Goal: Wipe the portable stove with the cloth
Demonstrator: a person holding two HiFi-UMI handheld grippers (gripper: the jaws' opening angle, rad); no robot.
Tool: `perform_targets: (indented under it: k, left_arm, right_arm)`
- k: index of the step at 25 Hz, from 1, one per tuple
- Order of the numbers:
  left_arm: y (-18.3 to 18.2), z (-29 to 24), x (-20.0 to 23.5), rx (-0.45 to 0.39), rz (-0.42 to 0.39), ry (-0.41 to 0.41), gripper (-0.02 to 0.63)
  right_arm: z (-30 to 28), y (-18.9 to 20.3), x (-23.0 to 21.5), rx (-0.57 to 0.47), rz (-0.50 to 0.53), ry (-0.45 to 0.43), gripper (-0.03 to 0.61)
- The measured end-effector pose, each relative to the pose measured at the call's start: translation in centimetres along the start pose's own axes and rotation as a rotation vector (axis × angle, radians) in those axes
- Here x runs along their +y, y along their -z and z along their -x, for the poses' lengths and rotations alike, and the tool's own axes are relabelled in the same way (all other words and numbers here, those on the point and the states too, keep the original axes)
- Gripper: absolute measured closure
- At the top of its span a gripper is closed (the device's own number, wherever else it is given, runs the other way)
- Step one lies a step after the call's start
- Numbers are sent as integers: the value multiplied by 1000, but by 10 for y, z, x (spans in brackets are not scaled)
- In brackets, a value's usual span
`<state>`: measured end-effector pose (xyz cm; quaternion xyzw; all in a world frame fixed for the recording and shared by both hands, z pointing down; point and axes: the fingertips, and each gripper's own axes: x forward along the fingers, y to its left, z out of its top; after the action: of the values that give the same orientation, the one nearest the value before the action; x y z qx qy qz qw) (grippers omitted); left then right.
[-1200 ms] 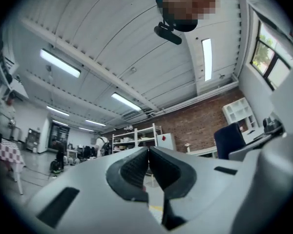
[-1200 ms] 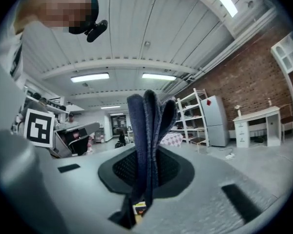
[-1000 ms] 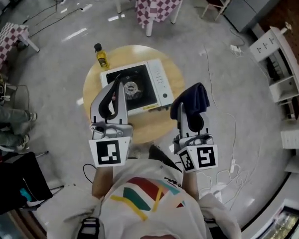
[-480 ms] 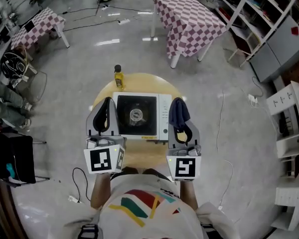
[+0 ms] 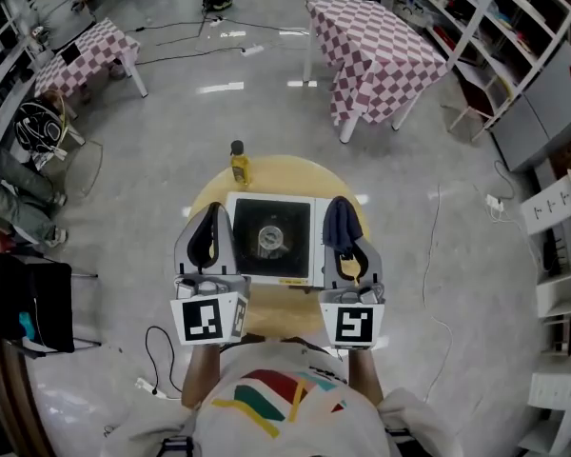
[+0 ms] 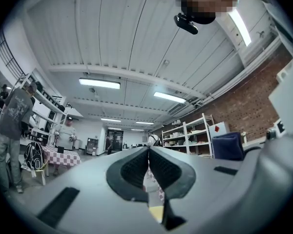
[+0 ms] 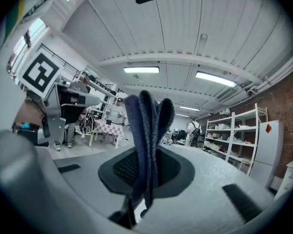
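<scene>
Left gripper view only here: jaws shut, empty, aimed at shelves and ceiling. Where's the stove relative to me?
Observer: Head view shows the portable stove on the round table, immediately right of the left gripper.
Operator: Cloth gripped?
Observer: Yes. Right gripper view shows the right gripper shut on the dark blue cloth.
Operator: Anything else on the table?
Observer: A yellow bottle stands beyond the stove's far left corner.

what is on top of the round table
A portable stove and a small yellow bottle stand on the table. The left gripper and right gripper cover its near edges.
</scene>
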<state>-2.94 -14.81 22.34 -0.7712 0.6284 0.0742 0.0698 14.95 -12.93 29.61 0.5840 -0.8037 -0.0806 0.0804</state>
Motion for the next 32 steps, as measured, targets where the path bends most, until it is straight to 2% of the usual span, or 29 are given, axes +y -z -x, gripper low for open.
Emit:
perform_targets:
  k: [5,9,13,16,18,23,27,32]
  left_arm:
    - [6,-12,4,-2,22,48,607]
    - [14,-22,15,9,47,90,607]
    - [24,-32,23,17,51,151,607]
    - [26,-39,32,-1,31,191,607]
    - [27,-41,43,-7,30,188,607]
    - [33,-44,66,-4,58,141,607]
    - [38,-42,73,1,45,99,607]
    - [44,-39,71,24,23,36,607]
  right_arm:
    - [-10,-2,6,-2,-118,-20,545]
    - [-18,-7,11,-10,-173,9,545]
    - [-21,-1,14,8,-186,70,545]
    - [-28,-2,19,1,-275,93,545]
    - [-32,-6,22,-9,-305,96,545]
    - [-45,-7,15,24,-174,126,545]
    - [-58,-1,-3,41,-121,109,545]
    - [-77,19,-27,155,75,59,545]
